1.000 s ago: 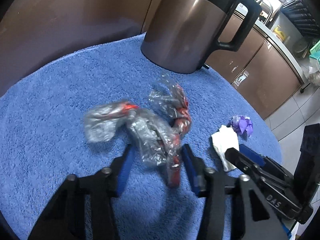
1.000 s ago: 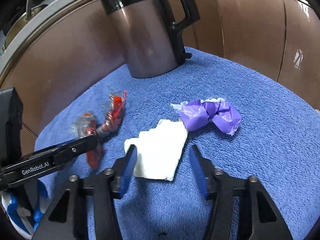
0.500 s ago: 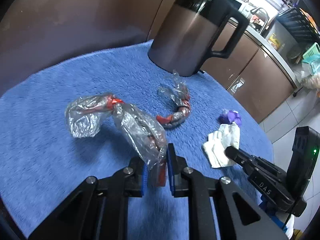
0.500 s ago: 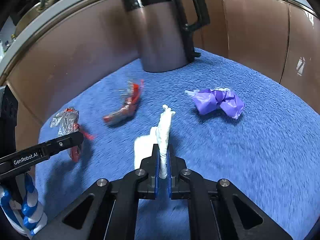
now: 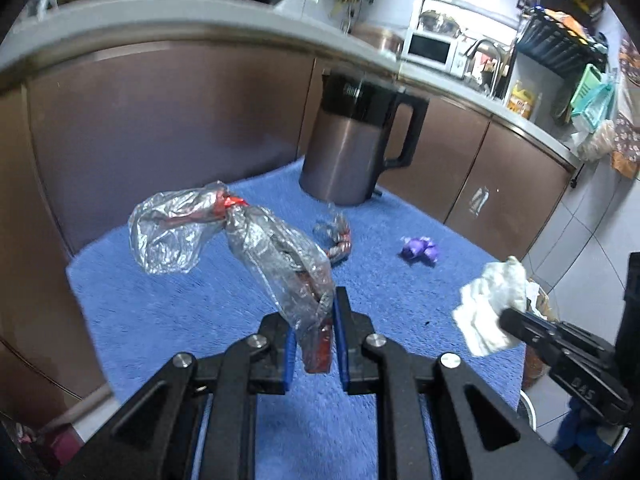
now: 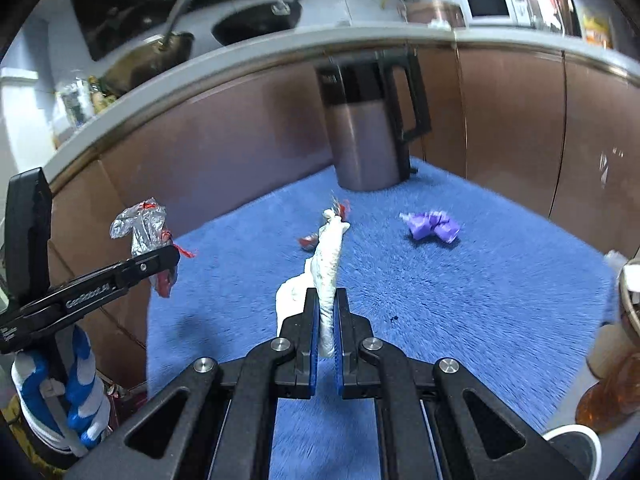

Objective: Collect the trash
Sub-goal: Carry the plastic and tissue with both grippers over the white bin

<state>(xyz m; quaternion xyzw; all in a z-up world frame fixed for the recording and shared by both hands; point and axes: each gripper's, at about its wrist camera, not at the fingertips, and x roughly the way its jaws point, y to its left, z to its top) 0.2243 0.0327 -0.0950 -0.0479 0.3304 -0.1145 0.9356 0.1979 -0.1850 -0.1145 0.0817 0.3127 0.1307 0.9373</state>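
Note:
My left gripper (image 5: 316, 312) is shut on a crumpled clear plastic wrapper with red print (image 5: 256, 240), held up above the blue towel (image 5: 160, 312). My right gripper (image 6: 328, 300) is shut on a white tissue (image 6: 326, 268), also lifted off the towel. That tissue (image 5: 492, 300) and the right gripper's fingers (image 5: 560, 344) show at the right of the left wrist view. The wrapper (image 6: 140, 228) and the left gripper (image 6: 168, 256) appear at the left of the right wrist view. A second clear and red wrapper (image 5: 336, 236) and a purple crumpled scrap (image 5: 420, 250) lie on the towel.
A dark metal kettle (image 5: 356, 148) with a black handle stands at the towel's far edge, before brown cabinet doors (image 5: 160, 120). A white container rim (image 6: 576, 444) and an orange-brown object (image 6: 612, 392) sit at the lower right. A blue-and-white gloved hand (image 6: 80, 392) holds the left gripper.
Both grippers closed on their pieces, the left on the plastic wrapper and the right on the tissue, then rose and pulled back from the towel, so the kettle now looks farther away.

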